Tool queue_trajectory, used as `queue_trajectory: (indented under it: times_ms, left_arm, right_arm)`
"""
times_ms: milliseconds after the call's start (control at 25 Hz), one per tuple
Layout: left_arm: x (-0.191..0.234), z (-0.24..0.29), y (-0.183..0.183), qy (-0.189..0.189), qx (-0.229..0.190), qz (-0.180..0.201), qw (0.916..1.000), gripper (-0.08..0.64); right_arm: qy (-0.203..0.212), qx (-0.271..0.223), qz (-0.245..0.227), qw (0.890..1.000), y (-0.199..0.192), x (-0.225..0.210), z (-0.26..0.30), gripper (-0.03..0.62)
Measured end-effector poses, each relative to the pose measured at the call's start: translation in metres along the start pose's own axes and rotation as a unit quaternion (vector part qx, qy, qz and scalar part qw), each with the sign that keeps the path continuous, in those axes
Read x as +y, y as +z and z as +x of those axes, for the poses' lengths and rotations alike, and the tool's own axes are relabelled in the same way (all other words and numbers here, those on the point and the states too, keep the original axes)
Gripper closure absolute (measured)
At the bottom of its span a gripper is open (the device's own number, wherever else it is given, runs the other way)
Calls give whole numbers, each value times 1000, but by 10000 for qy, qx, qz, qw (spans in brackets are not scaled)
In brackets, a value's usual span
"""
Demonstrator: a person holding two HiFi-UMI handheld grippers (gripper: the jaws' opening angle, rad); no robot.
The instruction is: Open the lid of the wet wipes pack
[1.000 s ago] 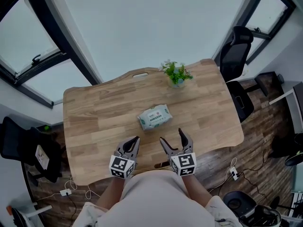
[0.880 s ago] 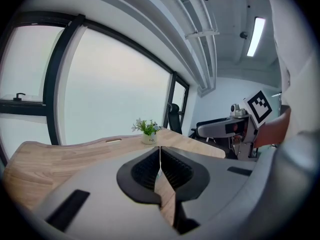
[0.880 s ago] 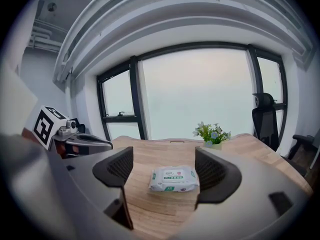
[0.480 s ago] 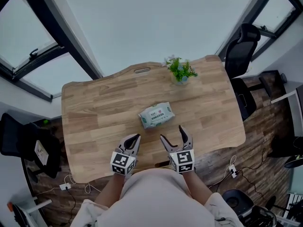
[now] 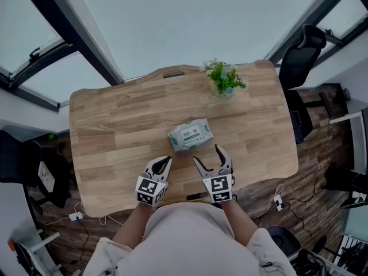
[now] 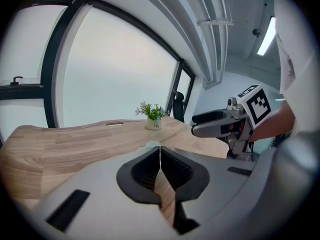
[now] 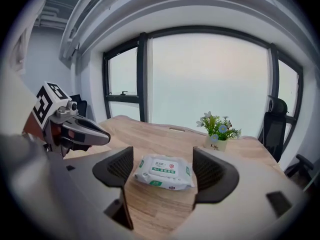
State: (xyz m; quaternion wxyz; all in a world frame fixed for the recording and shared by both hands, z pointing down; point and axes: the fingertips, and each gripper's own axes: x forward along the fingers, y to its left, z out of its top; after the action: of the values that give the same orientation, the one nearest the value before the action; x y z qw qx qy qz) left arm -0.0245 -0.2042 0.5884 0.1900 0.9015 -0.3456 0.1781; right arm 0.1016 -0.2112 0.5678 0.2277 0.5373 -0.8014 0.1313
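The wet wipes pack [image 5: 190, 135] is laid flat near the middle of the bench [image 5: 109, 125]. The left claw [image 5: 163, 163] is seen closed and empty above the near edge. The right claw [image 5: 207, 156] is spread wide beside it, just short of the pack, which is not touched.

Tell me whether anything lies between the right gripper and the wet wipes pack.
Nothing visible does. Only bare table lies between the right gripper, its jaws open, and the wet wipes pack; the potted plant stands beyond the pack.
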Motion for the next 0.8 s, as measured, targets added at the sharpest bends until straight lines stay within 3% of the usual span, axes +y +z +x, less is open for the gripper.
queue_trajectory:
  times_ms: [520,800]
  left_arm:
    - [17,34,-22,6,284,-233,9993,538]
    - [28,49,-27,33,362,-258,9990,538]
  right_arm:
    - [99,528,-908,9944,-23,-10,46,221]
    - [2,664,-1964,9783,-25,-14,67,229]
